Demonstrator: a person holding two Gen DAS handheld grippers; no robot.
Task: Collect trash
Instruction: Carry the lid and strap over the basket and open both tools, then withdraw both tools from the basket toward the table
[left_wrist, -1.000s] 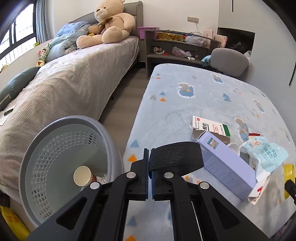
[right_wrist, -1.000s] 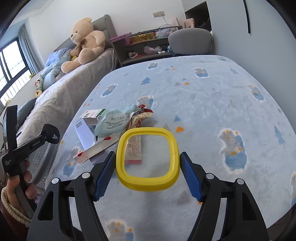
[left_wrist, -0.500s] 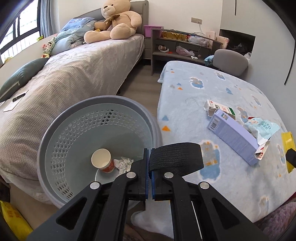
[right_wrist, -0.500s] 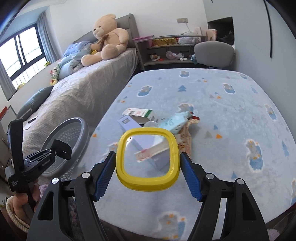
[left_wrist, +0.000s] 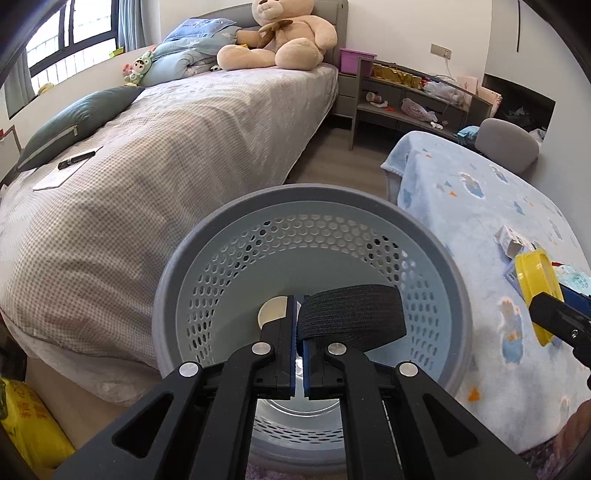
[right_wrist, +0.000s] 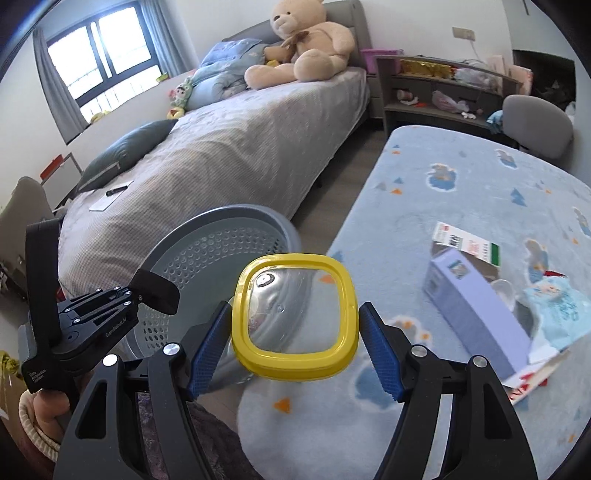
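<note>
- Holding the square yellow-rimmed clear plastic lid (right_wrist: 294, 322) between its blue pads, the right gripper (right_wrist: 294, 334) hangs at the near left edge of the pale blue patterned blanket (right_wrist: 461, 192), close beside the round grey perforated plastic basket (left_wrist: 314, 236); I judge the lid is headed there as trash.
- Its fingers clamp the lid's two opposite sides, so the lid sits level and visible.
- The left gripper (left_wrist: 298, 328) is fully shut on nothing I can see, poised above the basket's mouth.
- A paper cup (left_wrist: 272, 312) already lies inside.
- The lilac cardboard box (right_wrist: 476, 317), the white printed carton (right_wrist: 467, 242) and the light blue wrapper (right_wrist: 557, 306) lie on the blanket's right side, uncollected.
</note>
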